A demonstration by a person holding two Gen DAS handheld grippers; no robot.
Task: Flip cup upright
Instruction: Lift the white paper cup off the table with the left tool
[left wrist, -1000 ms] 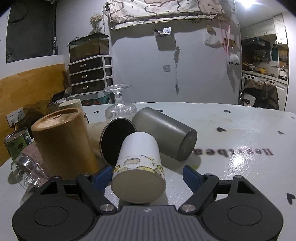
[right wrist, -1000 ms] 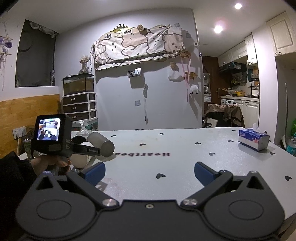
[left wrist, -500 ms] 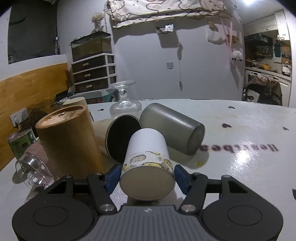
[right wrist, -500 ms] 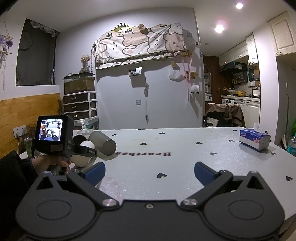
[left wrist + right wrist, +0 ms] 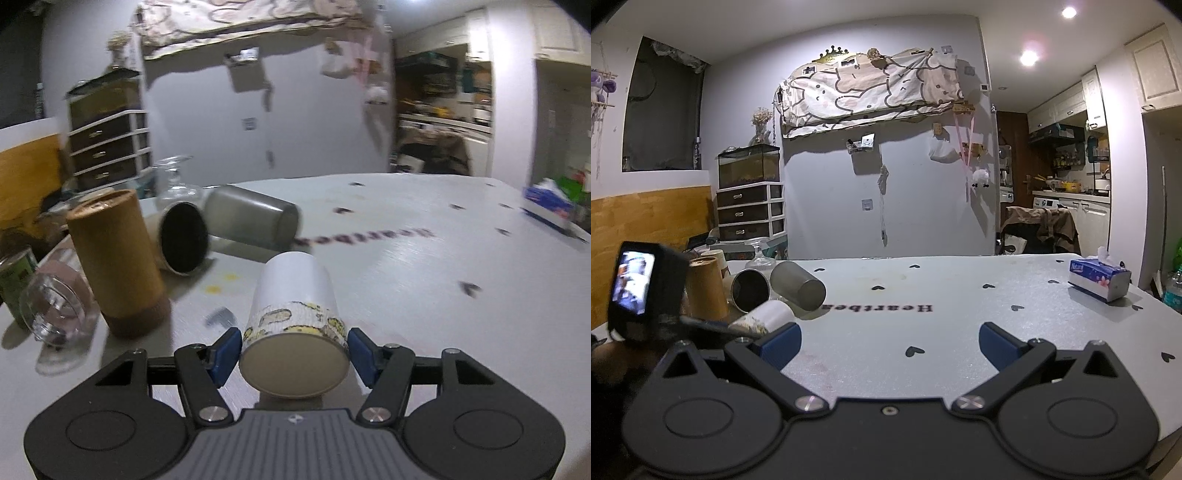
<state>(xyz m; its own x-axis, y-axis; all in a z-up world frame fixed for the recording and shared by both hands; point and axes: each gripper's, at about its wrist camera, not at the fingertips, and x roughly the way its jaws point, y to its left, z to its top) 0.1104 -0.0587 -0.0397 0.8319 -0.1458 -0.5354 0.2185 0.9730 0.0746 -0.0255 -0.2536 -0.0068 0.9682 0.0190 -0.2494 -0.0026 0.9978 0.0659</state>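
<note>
My left gripper [image 5: 293,354] is shut on a white cup [image 5: 295,295] with a yellow patterned band near its base. The cup lies on its side, base toward the camera, held off the table and away from the other cups. In the right wrist view the same cup [image 5: 764,318] shows at the left, held by the left gripper. My right gripper [image 5: 889,345] is open and empty above the white table [image 5: 923,332].
A brown tube [image 5: 116,262] stands upright at the left. A dark-mouthed cup [image 5: 183,238], a grey cup [image 5: 255,221] and a clear glass [image 5: 55,302] lie on their sides. A stemmed glass [image 5: 175,182] stands behind. A tissue pack [image 5: 1099,278] sits at the right.
My left gripper closed on the white cup, then lifted it back and to the right, away from the pile of cups. The right gripper has stayed still.
</note>
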